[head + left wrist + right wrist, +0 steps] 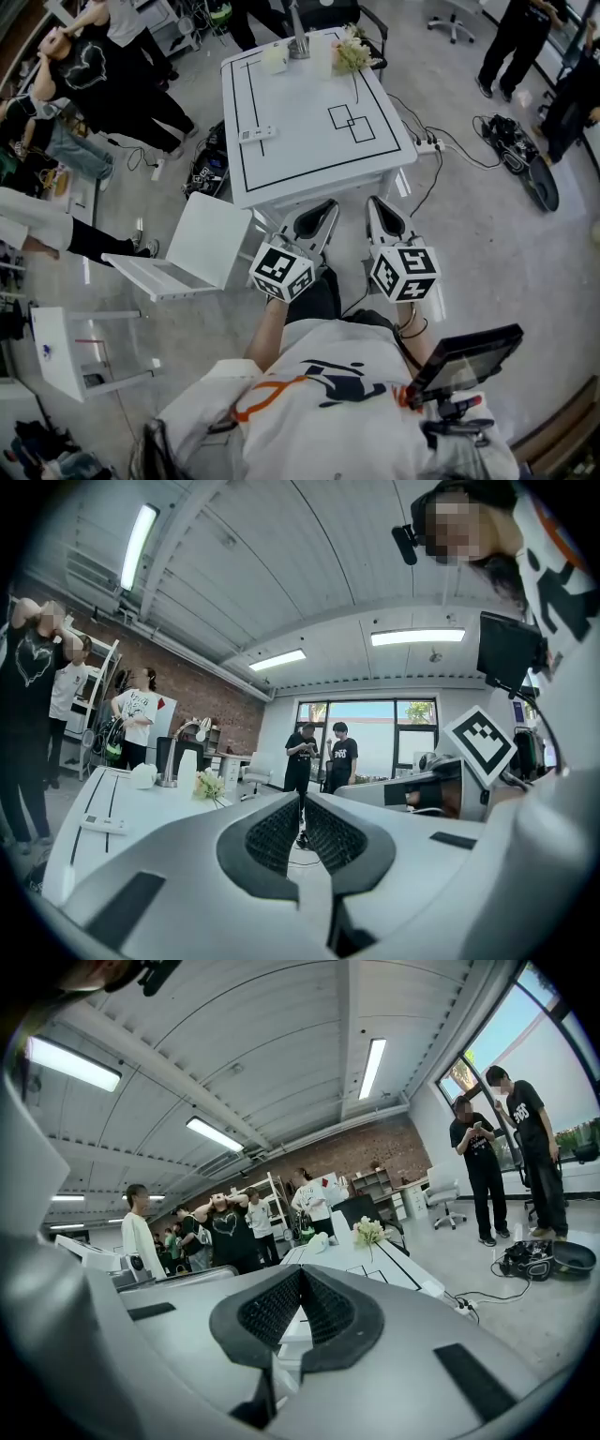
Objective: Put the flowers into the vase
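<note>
now left claw [323,212], right claw [377,208] both clenched, empty; one flower bunch [352,52], one table [300,141].

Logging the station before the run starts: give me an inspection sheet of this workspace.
Surface: white table, black taped outlines.
Job's things: flowers at far right corner, not in the metal vase further left.
Clutter: white cup and rounded white item flank the vase; white remote-like bar at left.
Grippers: left claw and right claw shut, empty, short of the table.
Cables: power strip and cords on floor, right of table.
Surroundings: white chair at left; people standing around.
</note>
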A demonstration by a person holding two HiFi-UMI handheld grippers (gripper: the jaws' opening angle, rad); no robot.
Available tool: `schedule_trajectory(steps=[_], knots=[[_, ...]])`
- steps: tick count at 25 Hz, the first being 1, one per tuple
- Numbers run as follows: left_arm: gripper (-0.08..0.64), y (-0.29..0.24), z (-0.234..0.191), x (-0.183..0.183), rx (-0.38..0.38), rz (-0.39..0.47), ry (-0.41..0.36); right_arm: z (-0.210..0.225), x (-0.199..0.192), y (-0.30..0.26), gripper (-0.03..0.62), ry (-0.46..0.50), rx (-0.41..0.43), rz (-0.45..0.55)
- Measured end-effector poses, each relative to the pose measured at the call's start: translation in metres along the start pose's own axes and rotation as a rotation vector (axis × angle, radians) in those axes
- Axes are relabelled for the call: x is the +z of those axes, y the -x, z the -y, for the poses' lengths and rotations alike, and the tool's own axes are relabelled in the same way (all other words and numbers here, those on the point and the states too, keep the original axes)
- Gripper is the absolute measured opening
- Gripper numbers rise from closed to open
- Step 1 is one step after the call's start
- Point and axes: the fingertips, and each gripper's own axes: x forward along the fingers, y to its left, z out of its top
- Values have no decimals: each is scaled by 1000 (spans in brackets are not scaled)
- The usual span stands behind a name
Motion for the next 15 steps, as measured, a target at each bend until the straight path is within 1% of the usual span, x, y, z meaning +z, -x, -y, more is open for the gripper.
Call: schedule_trajectory(steps=[7,15], knots=[[12,-42,-66,17,-24,12,11,11,19,-68,14,0,-26,-8],[12,-70,-141,23,-51,-2,44,14,28,-144,14,-17,-63,-38]])
